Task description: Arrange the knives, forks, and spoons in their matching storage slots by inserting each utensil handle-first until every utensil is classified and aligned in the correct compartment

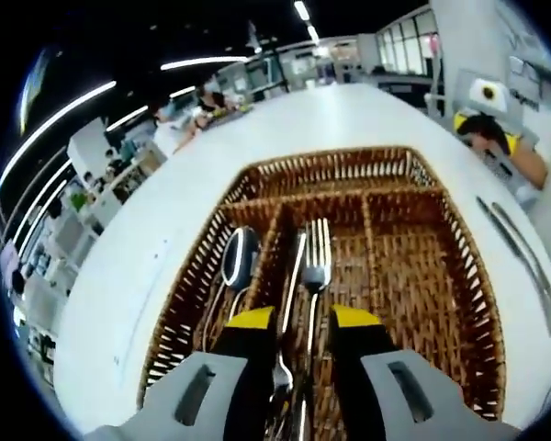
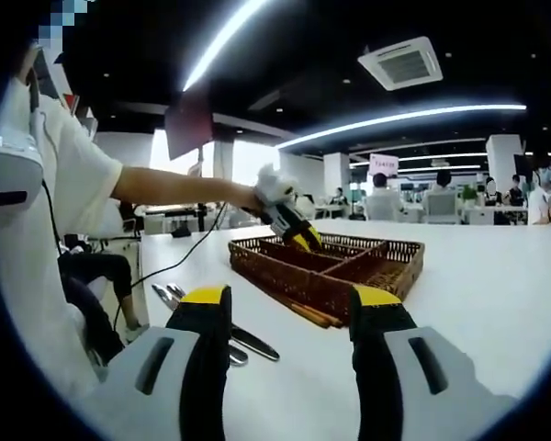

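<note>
My left gripper (image 1: pixel 296 322) pinches a fork (image 1: pixel 314 262) low on its handle over the basket (image 1: pixel 459 276)'s middle slot, beside the spoon (image 1: pixel 239 257); thin, stiff, slick steel (I'd grip mid-handle); my right gripper (image 2: pixel 289 308) hangs spread above the knives (image 2: pixel 248 342).

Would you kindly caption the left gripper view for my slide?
Left tongs lowering a fork into the wicker tray's middle slot, spoon alongside.
</note>
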